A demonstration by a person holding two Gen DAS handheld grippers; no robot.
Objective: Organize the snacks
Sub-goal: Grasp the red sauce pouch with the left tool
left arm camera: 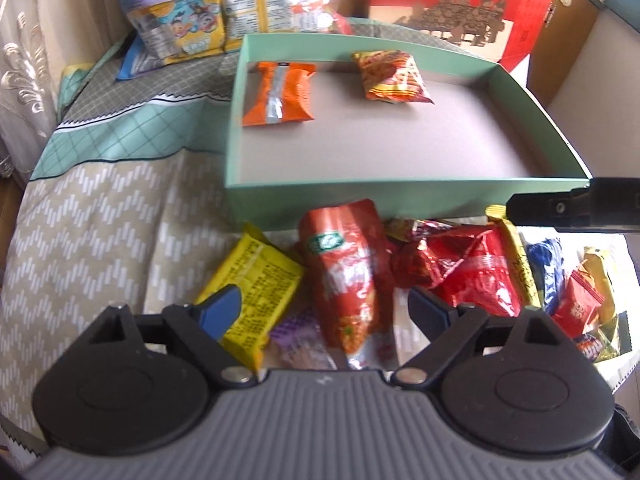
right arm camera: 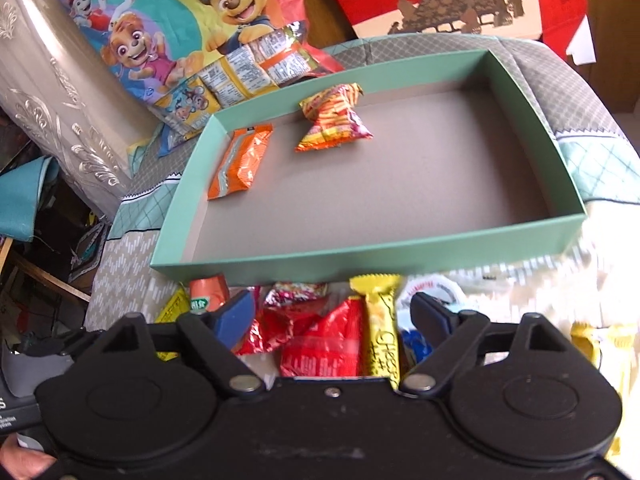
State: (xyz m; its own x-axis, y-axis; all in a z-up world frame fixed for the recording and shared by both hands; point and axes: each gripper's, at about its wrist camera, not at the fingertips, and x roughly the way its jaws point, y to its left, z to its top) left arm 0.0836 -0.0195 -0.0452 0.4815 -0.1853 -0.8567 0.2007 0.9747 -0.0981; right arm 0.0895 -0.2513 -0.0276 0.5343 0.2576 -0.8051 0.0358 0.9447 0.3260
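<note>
Nearest your left camera, your left gripper [left arm camera: 322, 312] stood spread open over a long red packet [left arm camera: 346, 276] beside a yellow packet [left arm camera: 250, 292], gripping nothing. Only this view caught the other gripper's black finger [left arm camera: 576, 210] at the right edge. Two snacks lay in the green tray [left arm camera: 400, 196]: an orange packet [left arm camera: 280, 94] and a striped packet [left arm camera: 394, 76]. Your right gripper [right arm camera: 334, 318] was open too, empty, above red wrappers [right arm camera: 320, 344] and a yellow bar [right arm camera: 382, 332], its handwritten-style lettering unreadable; only here did the cartoon puppy bag [right arm camera: 176, 20] show fully.

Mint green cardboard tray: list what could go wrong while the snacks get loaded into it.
1. The packets lie overlapping against the mint green cardboard tray; the open right gripper may pinch the crinkled red foil packet together with the yellow wrapped bar.
2. Reaching low could nudge the light tray.
</note>
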